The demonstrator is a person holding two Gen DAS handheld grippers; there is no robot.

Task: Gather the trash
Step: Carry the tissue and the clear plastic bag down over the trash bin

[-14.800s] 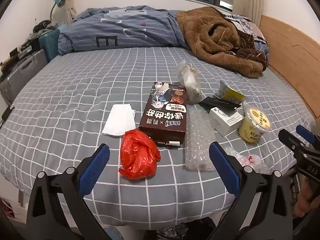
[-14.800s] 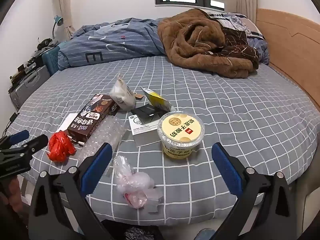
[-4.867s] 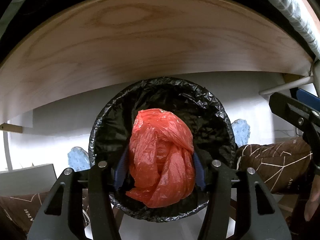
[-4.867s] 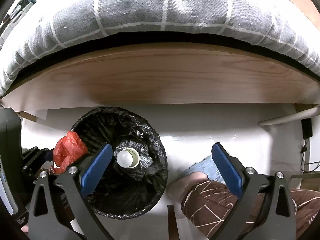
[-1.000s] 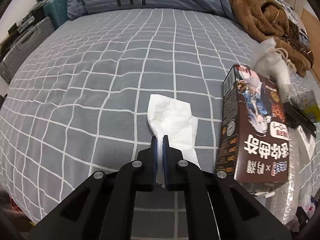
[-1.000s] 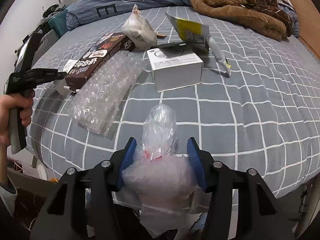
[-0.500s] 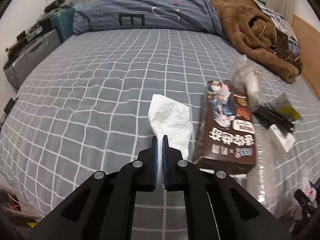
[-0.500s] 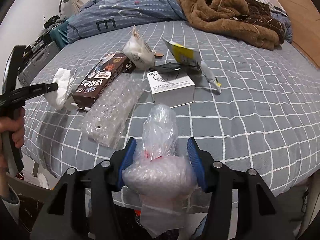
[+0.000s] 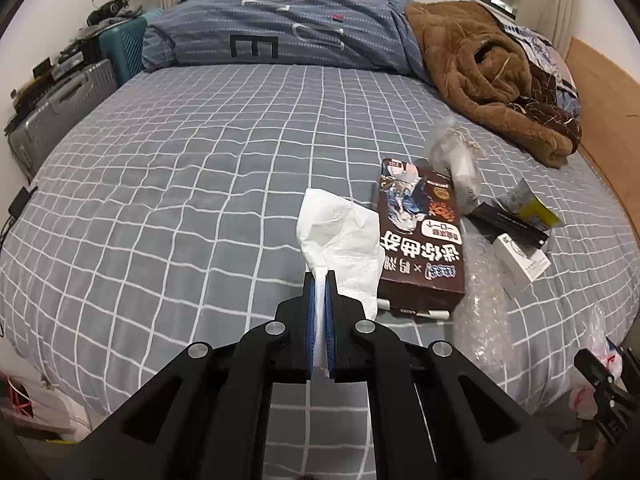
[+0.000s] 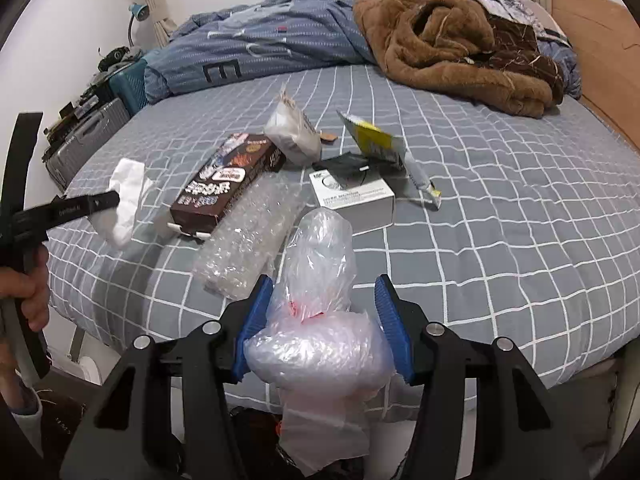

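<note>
1. Trash lies scattered across the bed (image 9: 200, 184), ahead of both tools: a grey checked sheet with a blue duvet and a brown fleece blanket (image 10: 448, 44) piled at the far end.
2. Bubble wrap (image 10: 248, 240) lies just ahead and to the left of the right tool, touching the brown snack box (image 10: 224, 188); in the left wrist view that box (image 9: 424, 248) sits just right of the left tool.
3. A white carton (image 10: 352, 196) sits straight ahead of the right tool, with a black sleeve, a yellow wrapper (image 10: 374, 140) and a white pouch (image 10: 292, 132) beyond it.
4. The right tool (image 10: 320, 320) stands about half spread, its blue pads pressing both sides of a clear plastic bag (image 10: 320, 344) that bulges above and droops below the jaws.
5. The left tool (image 9: 319, 320) is pinched almost closed on a white tissue (image 9: 340, 236), which fans out past the fingertips, clear of the sheet as far as I can tell.
6. Judging the step as carrying both pieces to a bin, not in view here: keep both grips firm, since the tissue is thin and the bag slippery.
7. Lift clear of the box and bubble wrap before swinging away, so that the hanging ends drag nothing off the mattress edge.
8. Release only once each piece hangs squarely over the bin.
</note>
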